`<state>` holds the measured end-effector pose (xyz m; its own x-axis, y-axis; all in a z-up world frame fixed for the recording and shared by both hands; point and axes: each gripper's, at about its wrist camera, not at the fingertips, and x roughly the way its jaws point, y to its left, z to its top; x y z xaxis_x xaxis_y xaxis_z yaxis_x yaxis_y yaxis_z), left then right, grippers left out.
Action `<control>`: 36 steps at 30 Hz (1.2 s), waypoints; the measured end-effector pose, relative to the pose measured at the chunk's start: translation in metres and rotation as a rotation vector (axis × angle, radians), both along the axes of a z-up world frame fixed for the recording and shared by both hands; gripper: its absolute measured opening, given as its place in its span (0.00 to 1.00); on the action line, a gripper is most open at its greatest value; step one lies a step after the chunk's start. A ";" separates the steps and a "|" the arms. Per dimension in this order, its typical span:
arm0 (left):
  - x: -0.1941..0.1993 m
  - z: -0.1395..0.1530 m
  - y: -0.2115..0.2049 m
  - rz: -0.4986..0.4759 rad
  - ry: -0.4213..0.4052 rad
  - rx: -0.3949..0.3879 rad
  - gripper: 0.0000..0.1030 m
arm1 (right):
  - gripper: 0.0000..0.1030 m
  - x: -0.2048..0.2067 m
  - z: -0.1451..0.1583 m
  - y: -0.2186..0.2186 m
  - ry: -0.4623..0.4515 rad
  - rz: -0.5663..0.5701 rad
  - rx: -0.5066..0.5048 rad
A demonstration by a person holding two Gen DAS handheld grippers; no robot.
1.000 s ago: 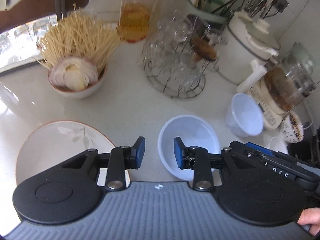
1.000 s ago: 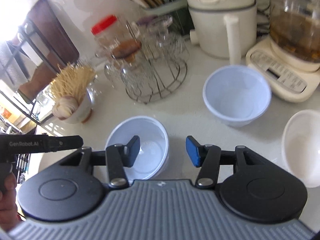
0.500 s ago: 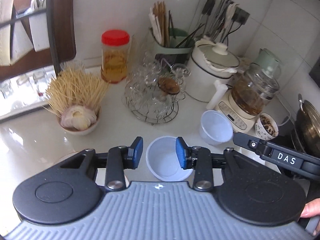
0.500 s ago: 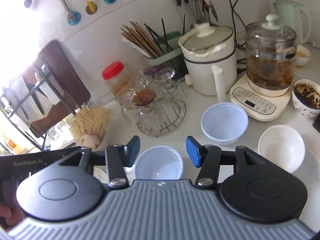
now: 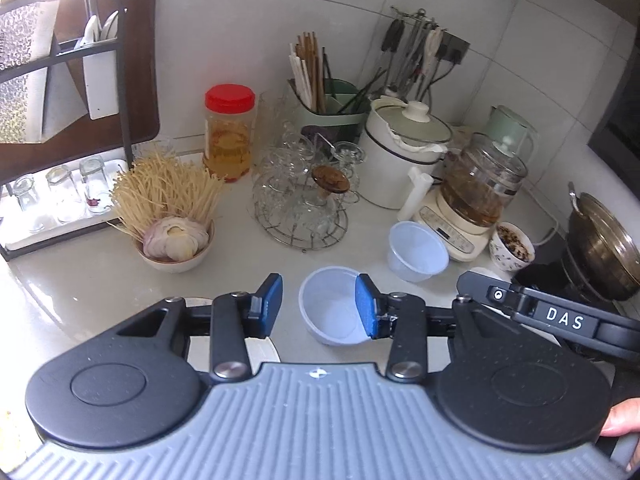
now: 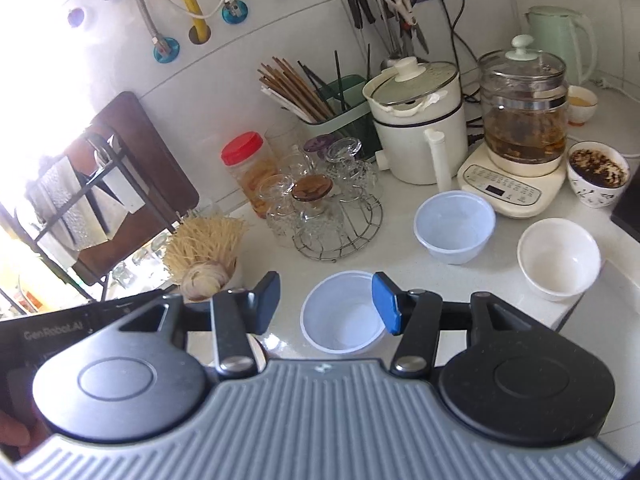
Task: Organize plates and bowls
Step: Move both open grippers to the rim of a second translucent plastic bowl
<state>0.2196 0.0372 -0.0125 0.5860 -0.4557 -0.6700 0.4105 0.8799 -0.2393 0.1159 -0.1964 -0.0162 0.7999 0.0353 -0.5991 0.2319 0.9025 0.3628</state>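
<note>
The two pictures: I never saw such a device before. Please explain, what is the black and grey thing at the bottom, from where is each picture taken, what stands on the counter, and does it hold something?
The black and grey thing is a hand-held gripper with two blue-padded fingers; a person holds one in each hand. A camera on each looks forward along its fingers.

One picture is from the left gripper, the other from the right gripper. Both are open and hold nothing. The left jaws have just been opening, with nothing between them.

On the counter stand two clear plastic bowls, the near bowl and the far bowl, and a white bowl. A plate lies partly hidden under the left gripper. Behind are a glass rack, a jar, a pot and a kettle.
</note>
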 end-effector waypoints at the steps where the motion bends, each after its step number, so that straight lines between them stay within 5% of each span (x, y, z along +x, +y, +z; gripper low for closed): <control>1: -0.001 0.000 0.001 -0.008 0.000 0.001 0.44 | 0.53 -0.003 0.000 0.002 0.001 -0.003 -0.005; 18: -0.002 -0.007 -0.039 -0.105 -0.020 0.030 0.47 | 0.53 -0.016 -0.004 -0.025 0.004 -0.047 -0.030; 36: 0.032 -0.029 -0.121 -0.114 0.010 0.022 0.52 | 0.53 0.023 -0.025 -0.091 0.036 -0.054 -0.004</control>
<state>0.2516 -0.0836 -0.0413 0.5246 -0.5040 -0.6862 0.5060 0.8327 -0.2247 0.1392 -0.2871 -0.0414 0.7787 -0.0095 -0.6273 0.2926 0.8899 0.3498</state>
